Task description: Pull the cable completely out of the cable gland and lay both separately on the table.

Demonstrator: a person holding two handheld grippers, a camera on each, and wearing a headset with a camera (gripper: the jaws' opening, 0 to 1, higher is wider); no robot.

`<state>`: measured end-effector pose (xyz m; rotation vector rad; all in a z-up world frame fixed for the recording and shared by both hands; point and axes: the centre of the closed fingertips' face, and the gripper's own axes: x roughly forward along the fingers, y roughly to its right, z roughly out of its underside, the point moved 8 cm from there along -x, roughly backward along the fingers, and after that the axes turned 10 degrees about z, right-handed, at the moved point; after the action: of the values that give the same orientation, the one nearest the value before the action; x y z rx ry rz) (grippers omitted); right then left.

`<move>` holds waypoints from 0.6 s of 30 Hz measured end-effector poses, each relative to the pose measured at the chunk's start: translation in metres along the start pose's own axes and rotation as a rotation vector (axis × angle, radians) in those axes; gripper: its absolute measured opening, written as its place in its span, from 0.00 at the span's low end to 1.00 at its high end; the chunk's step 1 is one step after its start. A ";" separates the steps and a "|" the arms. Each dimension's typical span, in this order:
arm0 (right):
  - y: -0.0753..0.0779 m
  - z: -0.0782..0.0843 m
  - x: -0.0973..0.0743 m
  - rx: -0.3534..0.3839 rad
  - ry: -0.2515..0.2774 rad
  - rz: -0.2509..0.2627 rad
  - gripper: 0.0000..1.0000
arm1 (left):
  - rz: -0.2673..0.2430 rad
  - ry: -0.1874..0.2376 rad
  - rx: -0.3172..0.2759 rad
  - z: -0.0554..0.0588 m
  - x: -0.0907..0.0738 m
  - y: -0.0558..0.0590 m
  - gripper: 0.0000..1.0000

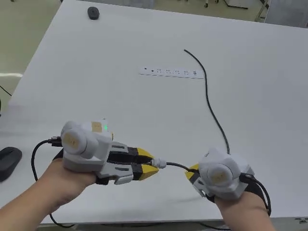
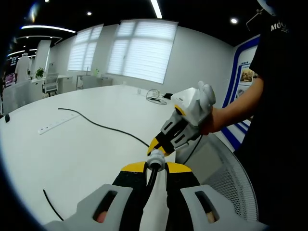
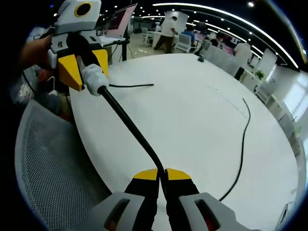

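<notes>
Above the white table (image 1: 120, 106), the left gripper (image 1: 152, 165) was clamped on the cable gland (image 1: 160, 163), and the right gripper (image 1: 191, 172) pinched the black cable (image 1: 211, 111) just beside it. The step seemed to be the pull itself, with the cable threaded through; the next move called for drawing the hands apart. A power strip (image 1: 172, 72) lay well apart, and nothing seemed to block the pull.

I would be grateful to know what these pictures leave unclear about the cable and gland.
How much cable remains inside the cable gland: hidden by its body and the jaws of the left gripper, every view.
Dark object, head view's left edge: cut off by the frame.
Small dark item at the head view's top: too small to name.
</notes>
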<state>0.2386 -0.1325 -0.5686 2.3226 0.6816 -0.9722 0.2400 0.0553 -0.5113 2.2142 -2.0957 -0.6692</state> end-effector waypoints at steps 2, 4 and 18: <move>0.000 0.001 0.001 0.006 -0.002 -0.004 0.00 | 0.001 -0.003 0.003 0.000 0.001 0.000 0.15; -0.002 0.001 0.000 -0.002 0.001 -0.005 0.00 | 0.000 -0.005 0.001 0.001 0.001 -0.001 0.15; -0.003 -0.013 -0.025 0.067 0.093 -0.027 0.14 | -0.017 0.005 -0.005 0.001 -0.007 -0.008 0.15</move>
<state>0.2271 -0.1284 -0.5428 2.4359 0.7289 -0.9170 0.2467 0.0631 -0.5129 2.2309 -2.0730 -0.6680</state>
